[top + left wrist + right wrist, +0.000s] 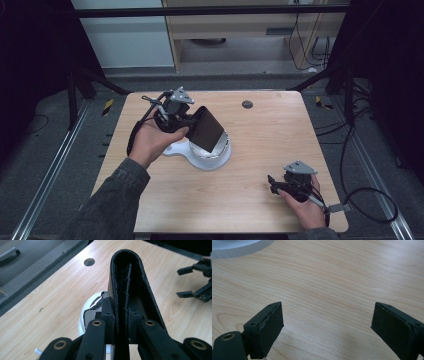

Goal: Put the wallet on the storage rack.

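Left tool (186, 121) raised, tilted, clamping folded black leather wallet (206, 129) above round white scale (202, 156); right tool (274, 184) low over desk (260, 135), jaws spread.

Black wallet (206, 128) (folded), tilted, above scale (207, 159)

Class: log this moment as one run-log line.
left gripper: shut on black wallet above white scale | right gripper: open, idle over table

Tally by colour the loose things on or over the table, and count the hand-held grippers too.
Black: 1, folded wallet clamped in the left hand-held gripper
White: 1, round scale with a shiny top, below the wallet
Hand-held grippers: 2, the right hand-held gripper open over bare table
Total: 4
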Motion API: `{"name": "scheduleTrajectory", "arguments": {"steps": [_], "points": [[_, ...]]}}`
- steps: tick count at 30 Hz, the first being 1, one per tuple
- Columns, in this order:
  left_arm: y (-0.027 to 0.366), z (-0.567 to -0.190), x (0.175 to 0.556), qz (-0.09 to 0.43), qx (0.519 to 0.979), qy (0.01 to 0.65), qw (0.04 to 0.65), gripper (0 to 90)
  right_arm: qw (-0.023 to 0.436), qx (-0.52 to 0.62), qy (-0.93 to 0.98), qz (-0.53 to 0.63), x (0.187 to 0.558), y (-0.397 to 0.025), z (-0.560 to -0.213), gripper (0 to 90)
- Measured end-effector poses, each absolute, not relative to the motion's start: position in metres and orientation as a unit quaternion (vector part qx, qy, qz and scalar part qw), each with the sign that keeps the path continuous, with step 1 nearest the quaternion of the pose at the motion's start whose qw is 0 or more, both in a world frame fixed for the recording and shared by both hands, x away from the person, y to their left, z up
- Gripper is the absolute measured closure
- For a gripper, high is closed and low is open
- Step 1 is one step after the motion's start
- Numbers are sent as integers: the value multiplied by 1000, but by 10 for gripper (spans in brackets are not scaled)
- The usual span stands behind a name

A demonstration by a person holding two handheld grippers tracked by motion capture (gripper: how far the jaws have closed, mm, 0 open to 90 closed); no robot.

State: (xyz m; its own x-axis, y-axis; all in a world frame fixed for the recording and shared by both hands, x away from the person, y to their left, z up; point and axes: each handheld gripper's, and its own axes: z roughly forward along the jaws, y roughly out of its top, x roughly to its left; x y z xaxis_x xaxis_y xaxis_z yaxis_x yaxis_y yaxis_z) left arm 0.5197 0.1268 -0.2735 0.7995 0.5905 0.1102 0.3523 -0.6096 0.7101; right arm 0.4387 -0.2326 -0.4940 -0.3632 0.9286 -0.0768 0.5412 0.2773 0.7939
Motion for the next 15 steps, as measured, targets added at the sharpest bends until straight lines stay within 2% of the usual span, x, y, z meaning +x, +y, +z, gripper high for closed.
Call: {"name": "scheduleTrajectory", "arguments": {"steps": [15], "points": [[111, -315, 538, 132, 890, 280, 335, 804, 280, 488, 751, 344, 438, -233, -495, 103]]}}
